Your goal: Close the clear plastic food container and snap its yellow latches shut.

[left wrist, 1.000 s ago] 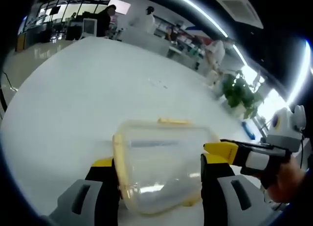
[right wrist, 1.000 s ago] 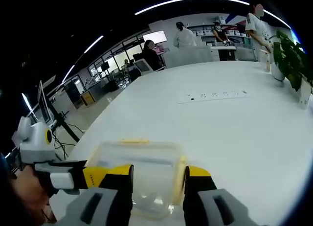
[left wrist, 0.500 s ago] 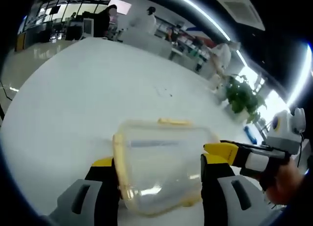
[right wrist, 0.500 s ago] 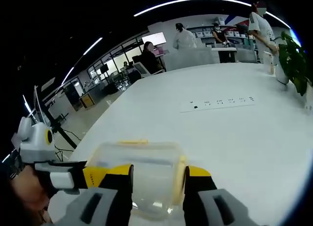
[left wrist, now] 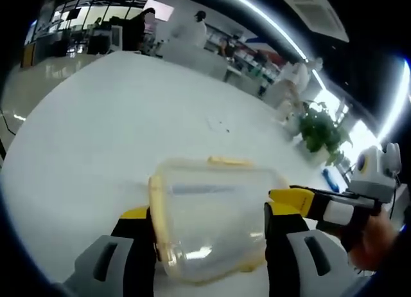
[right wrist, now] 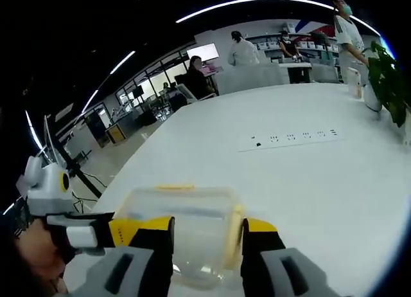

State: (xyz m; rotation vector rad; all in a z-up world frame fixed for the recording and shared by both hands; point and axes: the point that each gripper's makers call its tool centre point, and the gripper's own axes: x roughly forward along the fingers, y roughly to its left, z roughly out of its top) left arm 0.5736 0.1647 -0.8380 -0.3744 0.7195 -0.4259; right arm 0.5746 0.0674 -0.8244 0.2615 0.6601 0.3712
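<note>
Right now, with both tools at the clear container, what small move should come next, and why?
Probably press the side latches inward. The left tool and right tool each straddle the clear container on the white table. The lid looks seated, with yellow latches along its edges; whether they are snapped cannot be told.

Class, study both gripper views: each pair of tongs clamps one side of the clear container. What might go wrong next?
1. The clear container is gripped between both the left tongs and right tongs; its thin walls may buckle.
2. The yellow latch on the far edge sits beyond both; releasing either grip to reach it could let the container slide on the smooth white table.
</note>
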